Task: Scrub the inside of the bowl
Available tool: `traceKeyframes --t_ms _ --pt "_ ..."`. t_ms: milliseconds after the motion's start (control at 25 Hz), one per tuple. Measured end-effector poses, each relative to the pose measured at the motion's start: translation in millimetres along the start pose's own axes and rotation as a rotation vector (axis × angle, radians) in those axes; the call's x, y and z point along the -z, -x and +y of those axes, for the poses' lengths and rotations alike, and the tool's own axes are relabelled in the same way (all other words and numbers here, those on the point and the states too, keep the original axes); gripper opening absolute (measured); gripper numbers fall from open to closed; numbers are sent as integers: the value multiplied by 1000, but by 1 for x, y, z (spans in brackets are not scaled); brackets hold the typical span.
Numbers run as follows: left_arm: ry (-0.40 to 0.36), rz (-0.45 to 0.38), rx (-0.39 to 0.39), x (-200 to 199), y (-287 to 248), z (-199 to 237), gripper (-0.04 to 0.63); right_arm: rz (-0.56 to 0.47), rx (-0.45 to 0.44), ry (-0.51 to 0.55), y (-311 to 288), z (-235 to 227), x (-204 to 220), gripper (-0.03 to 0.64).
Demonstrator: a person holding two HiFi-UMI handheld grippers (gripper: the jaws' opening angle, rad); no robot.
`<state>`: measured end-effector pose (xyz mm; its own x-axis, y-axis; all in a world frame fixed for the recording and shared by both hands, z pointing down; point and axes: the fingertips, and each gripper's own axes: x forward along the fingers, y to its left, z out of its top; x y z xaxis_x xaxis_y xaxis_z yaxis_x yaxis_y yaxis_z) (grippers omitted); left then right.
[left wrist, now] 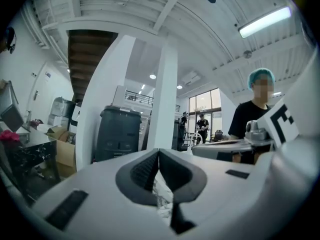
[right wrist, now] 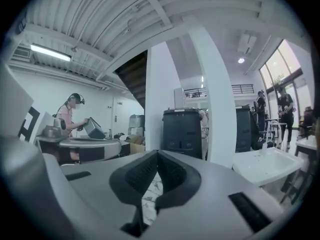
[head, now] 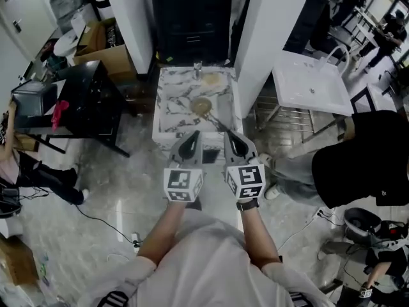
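In the head view a tan bowl (head: 202, 105) sits in the middle of a small marble-topped table (head: 171, 117). A thin handle (head: 218, 122) runs from the bowl toward the table's near right edge. My left gripper (head: 190, 147) and right gripper (head: 238, 144) are held side by side over the near edge of the table, short of the bowl. Both are shut with nothing between the jaws. In the left gripper view the left gripper (left wrist: 159, 153) points level across the room, and so does the right gripper (right wrist: 158, 154) in its own view; only a sliver of marble shows below the jaws.
On the table's far side lie a tan round patch (head: 209, 78) and a small clear object (head: 197, 66). A dark bin (head: 192, 18) stands behind the table between white pillars. A black table (head: 83, 101) is at left, a white sink unit (head: 311, 85) at right, and a person in black (head: 364, 152) stands close by.
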<state>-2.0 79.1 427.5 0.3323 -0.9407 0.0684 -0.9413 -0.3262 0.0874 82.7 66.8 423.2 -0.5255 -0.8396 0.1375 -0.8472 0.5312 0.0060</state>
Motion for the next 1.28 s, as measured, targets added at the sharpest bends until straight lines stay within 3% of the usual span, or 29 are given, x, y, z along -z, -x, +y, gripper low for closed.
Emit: traceKeyframes --t_ms 240,400,640,1040,1120,1280 --pt "40 65 49 -2 -69 75 12 61 40 11 -100 -19 -8 0" --pt "90 237 136 35 -102 106 12 127 49 14 -144 -20 5 0" --pt "114 492 194 98 -138 130 12 245 53 12 -184 -36 34 -2" --pt "169 699 153 163 -194 161 12 385 18 7 -253 -86 80 0" --pt "212 748 150 179 -208 165 12 401 3 3 -267 -96 91 -1" --pt "376 839 154 213 -227 167 13 401 -32 -63 -291 -112 117 -2"
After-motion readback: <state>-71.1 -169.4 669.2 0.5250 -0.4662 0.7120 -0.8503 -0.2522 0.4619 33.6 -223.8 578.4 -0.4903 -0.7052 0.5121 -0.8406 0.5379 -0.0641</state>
